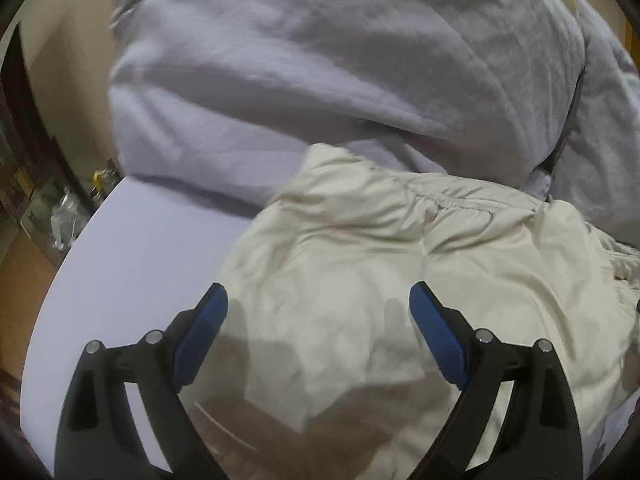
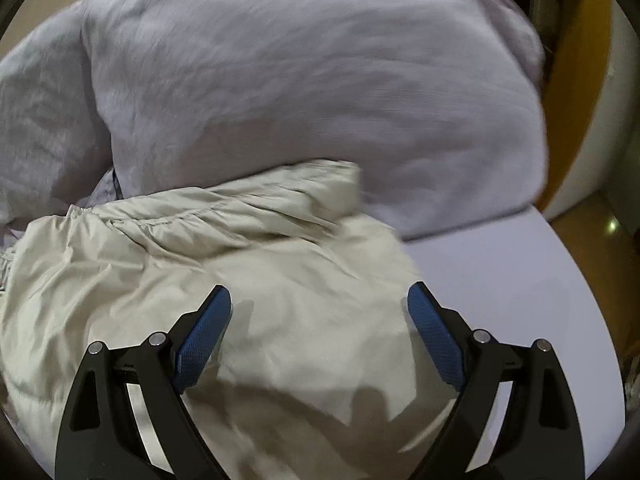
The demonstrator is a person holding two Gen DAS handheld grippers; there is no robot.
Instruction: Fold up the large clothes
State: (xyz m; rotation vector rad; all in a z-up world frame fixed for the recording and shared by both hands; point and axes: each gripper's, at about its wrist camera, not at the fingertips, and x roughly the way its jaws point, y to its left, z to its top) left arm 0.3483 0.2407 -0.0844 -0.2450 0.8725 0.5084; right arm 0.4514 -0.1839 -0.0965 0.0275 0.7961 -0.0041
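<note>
Here, both grippers tilt downward over a crumpled cream garment [image 1: 360,280] lying on a pale lilac tabletop [image 1: 140,240]. The left gripper [image 1: 318,296] has its jaws spread wide, holding nothing. The right gripper [image 2: 319,296] is likewise wide and empty. A bulky lilac bundle of cloth [image 2: 300,80] sits just behind the garment, touching it.

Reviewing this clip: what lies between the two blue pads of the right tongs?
Only rumpled cream garment below the open right tongs, unclamped; its edge and a bare strip of lilac sheet sit by the right-hand pad. Right wrist view.
</note>
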